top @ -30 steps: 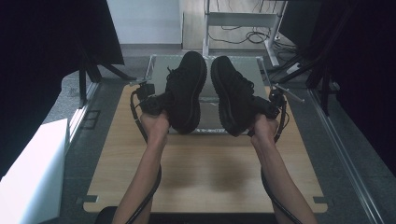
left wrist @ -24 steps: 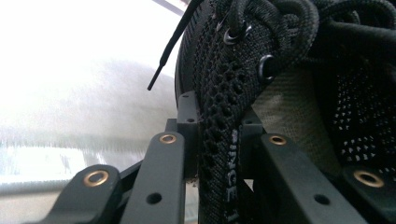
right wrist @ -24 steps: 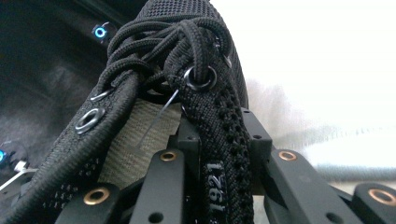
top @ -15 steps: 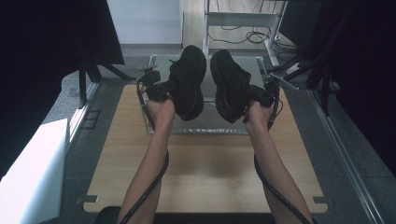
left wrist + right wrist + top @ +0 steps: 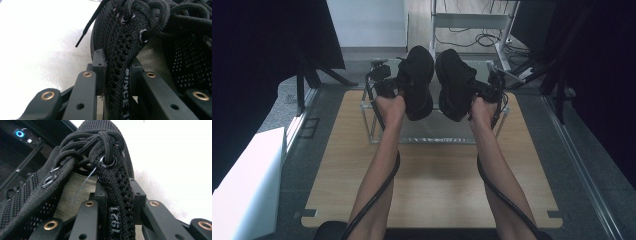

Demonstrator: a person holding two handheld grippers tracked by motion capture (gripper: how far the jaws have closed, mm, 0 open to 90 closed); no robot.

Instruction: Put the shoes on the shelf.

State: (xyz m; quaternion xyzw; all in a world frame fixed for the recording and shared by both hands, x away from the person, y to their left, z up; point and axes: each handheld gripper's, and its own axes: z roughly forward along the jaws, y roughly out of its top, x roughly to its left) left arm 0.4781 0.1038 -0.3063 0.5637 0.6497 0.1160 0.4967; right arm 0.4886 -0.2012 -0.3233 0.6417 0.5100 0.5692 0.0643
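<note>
Shoes aloft: left gripper (image 5: 393,86) is clamping the left black sneaker (image 5: 418,80), right gripper (image 5: 482,90) the right black sneaker (image 5: 453,82), over the clear rack (image 5: 422,141) at twelve o'clock; setting down is remaining.

Table (image 5: 432,190): light wood top, set on grey floor.
Clear rack (image 5: 377,135): see-through frame, stood at the table's far half.
White box (image 5: 247,185): seen at the left, beside the table.
Shelf unit (image 5: 472,22): pale, placed beyond the table, cables (image 5: 472,37) coiled beneath it.
Dark curtains (image 5: 267,45): hung at both sides.
</note>
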